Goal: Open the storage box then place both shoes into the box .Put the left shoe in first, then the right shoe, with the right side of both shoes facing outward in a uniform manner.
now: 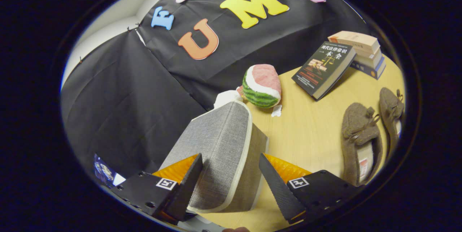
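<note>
The claw (229, 174) stands released, its two fingers spread to either side of the near end of a grey fabric storage box (220, 152). One finger (187, 185) lies against the box's flat grey face; whether it touches cannot be told. The other finger (278, 188) stands apart from the box's side wall, with bare tabletop (306, 134) showing between them. The box has a pale trimmed edge and reaches away from the fingers toward the booth wall; it is not clear from this view whether its lid is raised.

Beyond the far end of the box lies a watermelon-slice plush toy (261, 86), red-pink on top with a green striped rind, and a small white object (227, 98) rests just beside it, touching the box's far corner.

To the side of the box, well apart from it, two brown woollen shoes lie side by side on the tabletop, the nearer shoe (361, 141) closer to the fingers and the farther shoe (391, 116) just beyond it, each with a small bow.

Farther off, a dark-covered book (323, 69) leans against a stack of books (361, 49) near the wall.
</note>
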